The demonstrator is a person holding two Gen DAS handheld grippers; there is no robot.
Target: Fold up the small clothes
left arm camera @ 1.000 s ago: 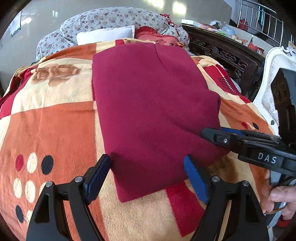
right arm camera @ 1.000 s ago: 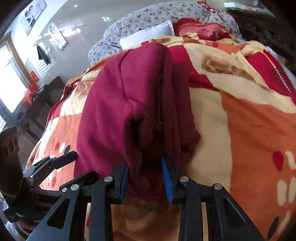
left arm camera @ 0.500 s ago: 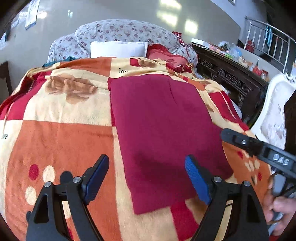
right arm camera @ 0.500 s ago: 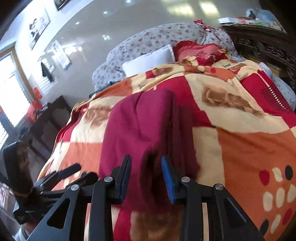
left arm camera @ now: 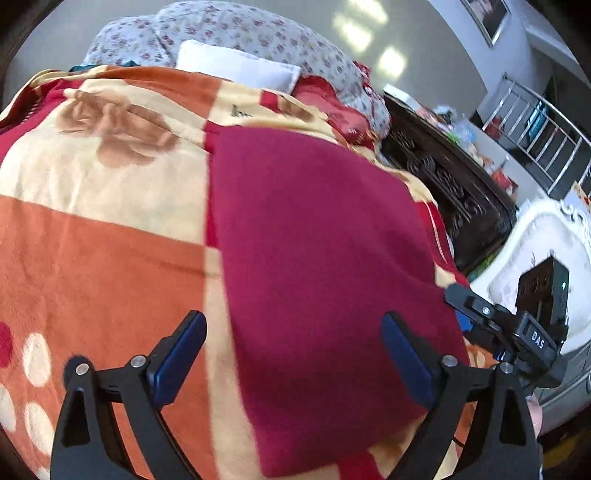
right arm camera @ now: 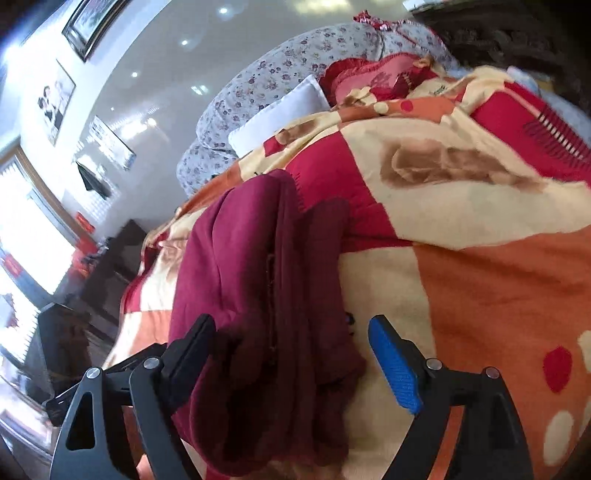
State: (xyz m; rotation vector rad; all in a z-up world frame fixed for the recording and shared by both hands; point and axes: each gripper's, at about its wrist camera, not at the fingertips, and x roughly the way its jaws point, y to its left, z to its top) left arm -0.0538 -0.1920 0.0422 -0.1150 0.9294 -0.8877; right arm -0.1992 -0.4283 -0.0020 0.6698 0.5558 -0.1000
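Observation:
A dark red garment (left arm camera: 317, 266) lies folded flat on the patterned blanket (left arm camera: 103, 236). In the right wrist view it (right arm camera: 258, 295) shows edge-on as stacked layers. My left gripper (left arm camera: 293, 354) is open above the garment's near edge, touching nothing. My right gripper (right arm camera: 291, 354) is open, its jaws standing either side of the garment's folded end; it also shows in the left wrist view (left arm camera: 480, 314) at the garment's right edge.
A white pillow (left arm camera: 236, 70) and a floral bolster (left arm camera: 251, 33) lie at the bed's head. A dark carved wooden frame (left arm camera: 447, 184) and a white chair (left arm camera: 543, 243) stand at the right. A dark cabinet (right arm camera: 110, 266) stands past the bed's far side.
My right gripper has opened and let go of the garment's folded end. Both grippers have pulled back and tilted. The garment lies flat.

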